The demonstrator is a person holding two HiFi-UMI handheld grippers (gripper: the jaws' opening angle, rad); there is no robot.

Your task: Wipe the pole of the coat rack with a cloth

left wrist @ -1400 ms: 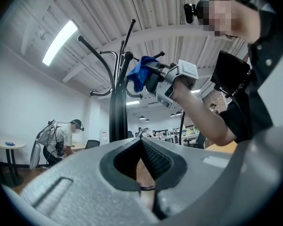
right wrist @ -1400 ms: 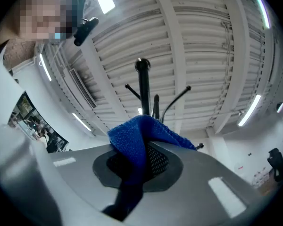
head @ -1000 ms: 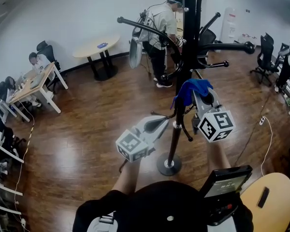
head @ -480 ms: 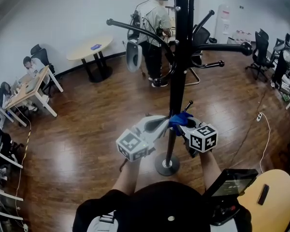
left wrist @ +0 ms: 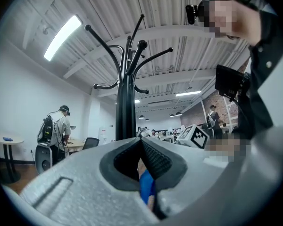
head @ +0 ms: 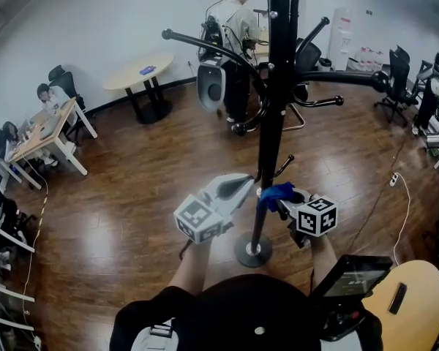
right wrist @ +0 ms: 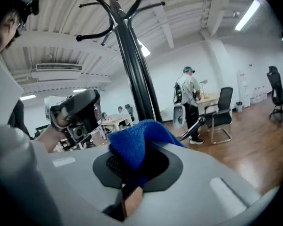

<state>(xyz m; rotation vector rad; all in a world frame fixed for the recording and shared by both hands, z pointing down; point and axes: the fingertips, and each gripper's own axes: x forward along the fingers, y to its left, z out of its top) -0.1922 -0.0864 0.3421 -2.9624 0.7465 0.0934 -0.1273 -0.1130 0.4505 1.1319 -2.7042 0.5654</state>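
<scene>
down the pole (head: 273, 115) the right tongs (head: 287, 203) have slid, clamped on the blue cloth (head: 274, 194) pressed low against it. left tongs (head: 241, 186) closed, empty, just beside. judging so, only the base stretch remains.

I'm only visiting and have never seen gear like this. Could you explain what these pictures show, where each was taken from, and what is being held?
There is no robot here. A person holds a tool in each hand, each with two jaws and a cube of square markers. The wide picture comes from a camera on the person's head, looking steeply down. The other two come from cameras riding on the tools, each looking along its own jaws. The left hand-held gripper has its jaws together and grips nothing. The right hand-held gripper is clamped on a blue cloth, which it holds right at the black pole of a coat rack. The rack stands on its round base on the wooden floor.
</scene>
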